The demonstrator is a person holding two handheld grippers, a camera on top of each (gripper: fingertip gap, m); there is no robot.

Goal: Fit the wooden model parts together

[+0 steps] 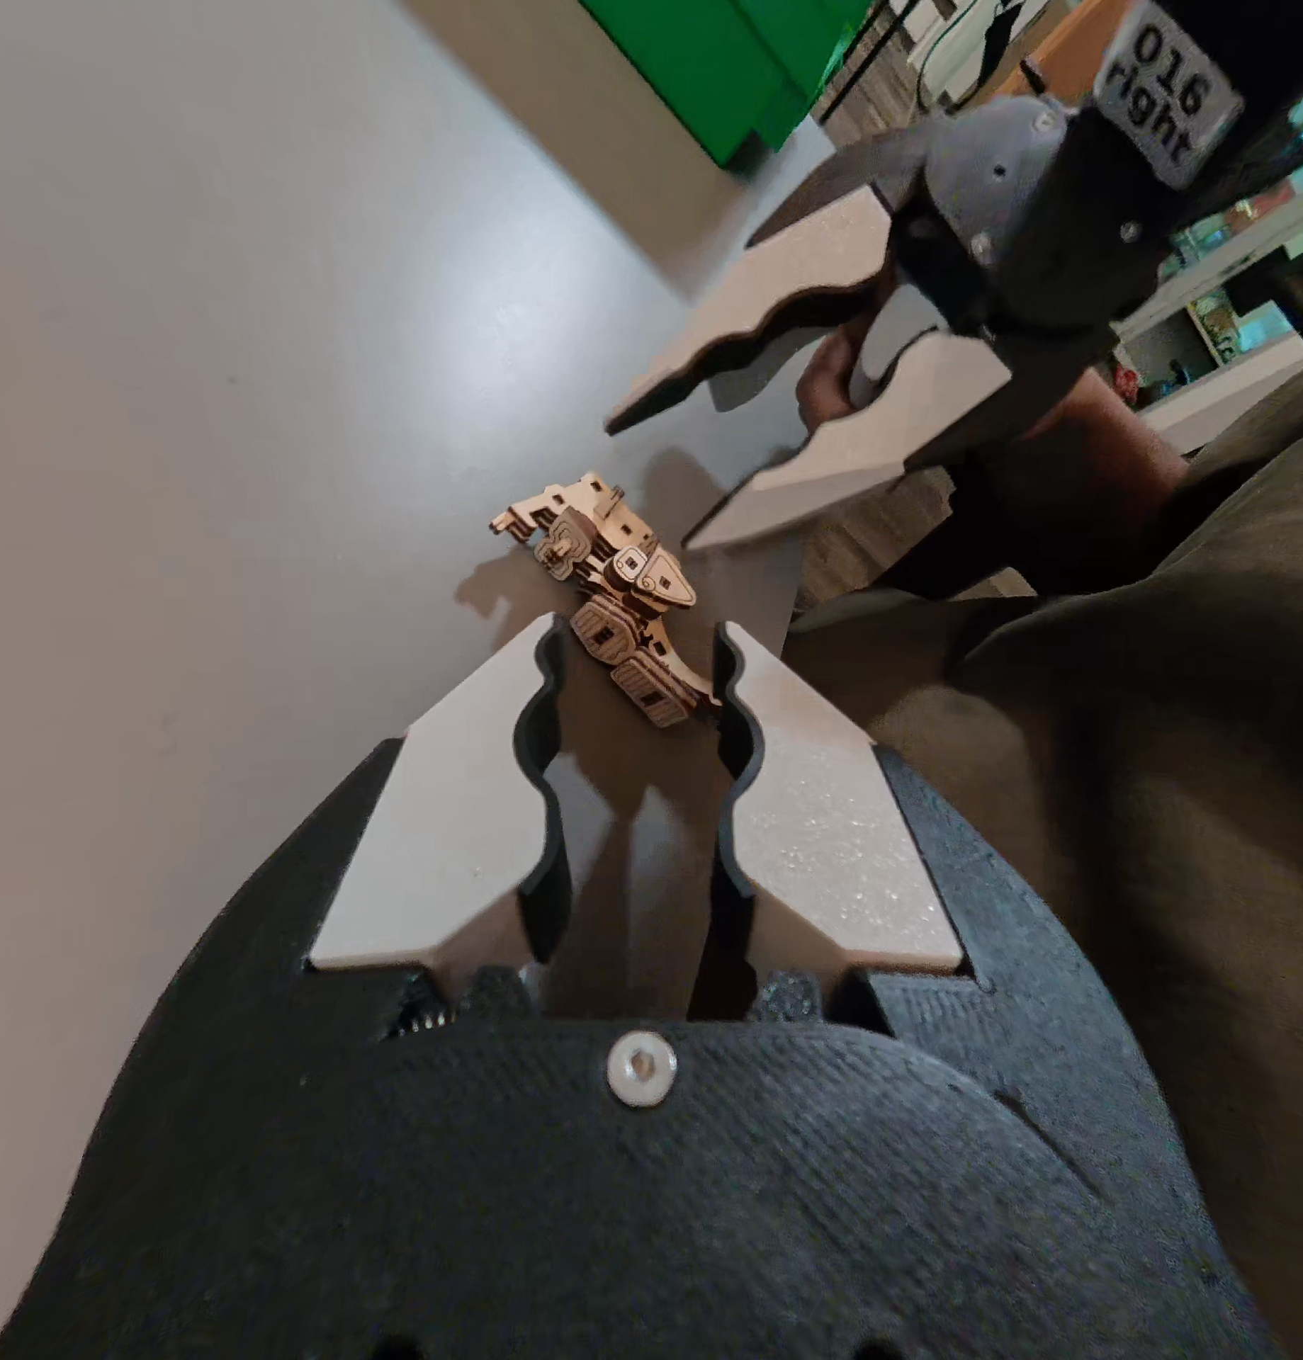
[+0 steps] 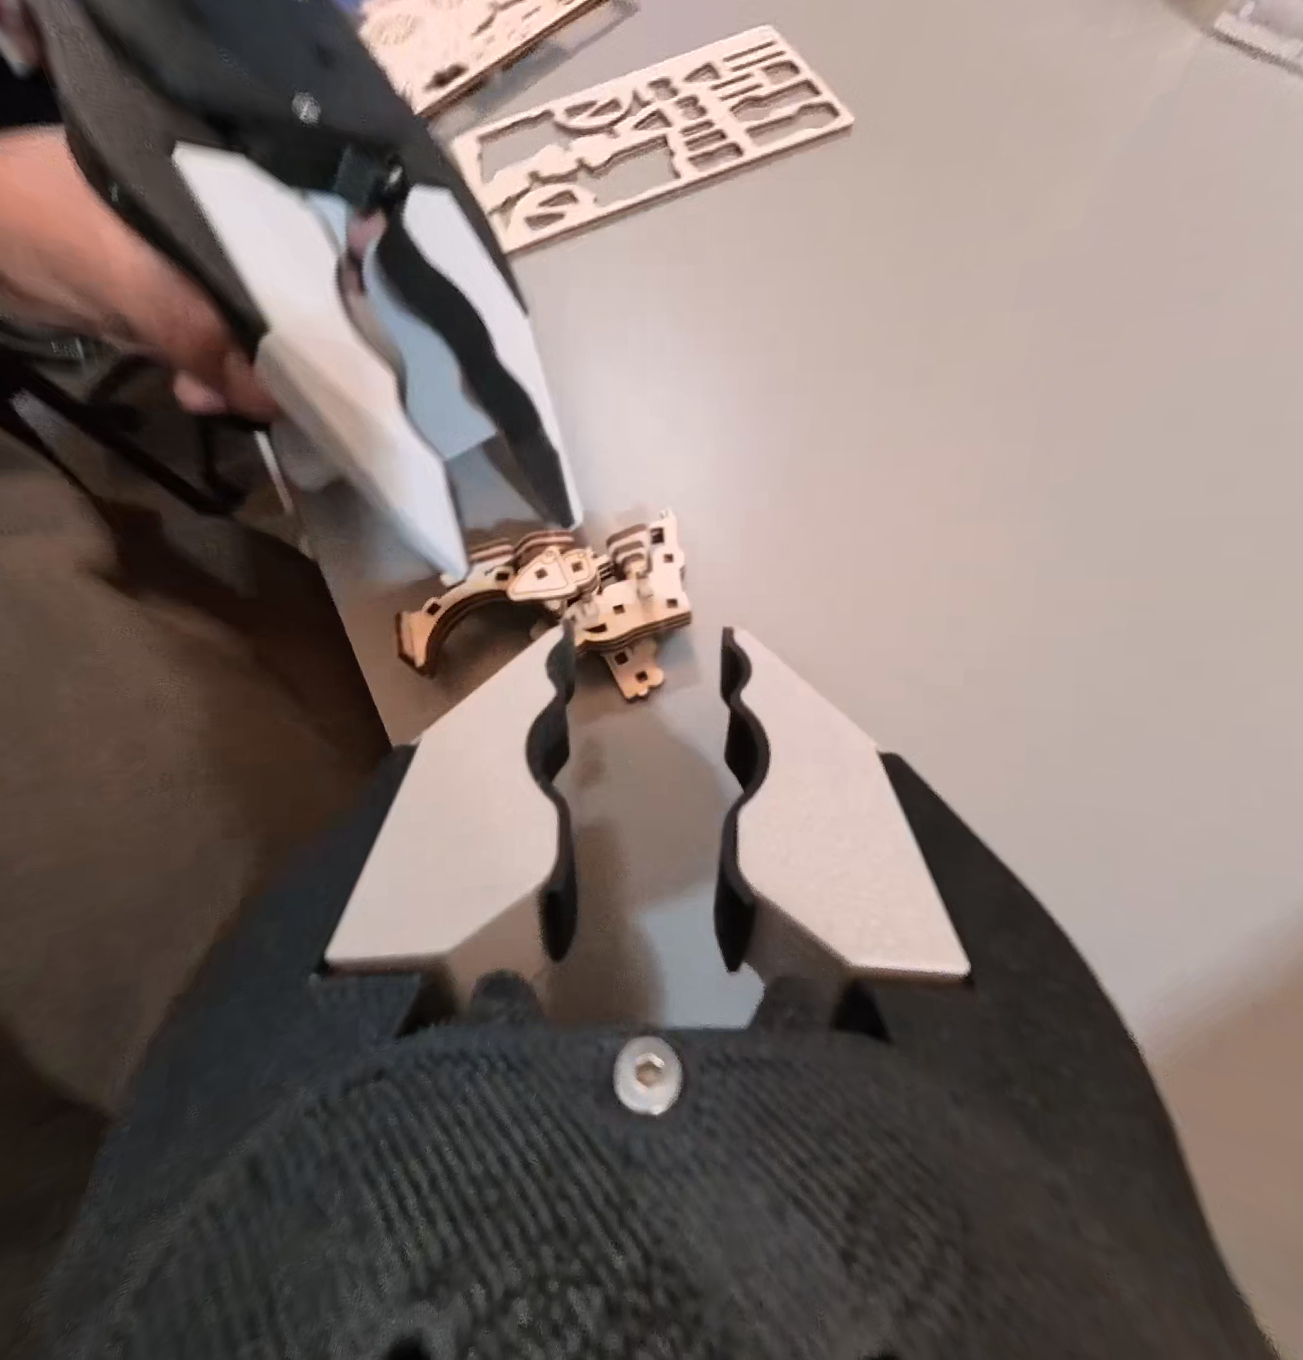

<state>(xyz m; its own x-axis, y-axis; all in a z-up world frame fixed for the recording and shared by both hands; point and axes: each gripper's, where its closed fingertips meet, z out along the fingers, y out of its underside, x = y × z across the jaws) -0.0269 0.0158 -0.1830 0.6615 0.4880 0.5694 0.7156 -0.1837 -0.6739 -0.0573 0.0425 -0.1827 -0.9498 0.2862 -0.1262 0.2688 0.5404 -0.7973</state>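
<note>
A part-built wooden model (image 1: 611, 596) of layered laser-cut pieces lies on the grey table near its edge; it also shows in the right wrist view (image 2: 560, 596). My left gripper (image 1: 637, 640) is open and empty, its tips just short of the model's near end. My right gripper (image 2: 644, 647) is open and empty, its tips close to the model's other side. Each gripper shows in the other's view, the right one (image 1: 648, 478) above the model and the left one (image 2: 516, 548) with its tips down at the model.
Two wooden sheets with cut-out part shapes (image 2: 655, 132) lie on the table (image 2: 1001, 515) beyond the model. A green block (image 1: 714, 66) stands at the table's far end. The table edge (image 1: 795, 603) and a person's brown clothing (image 1: 1075, 809) lie right beside the model. The grippers' ends are close to 5 centimeters from one another.
</note>
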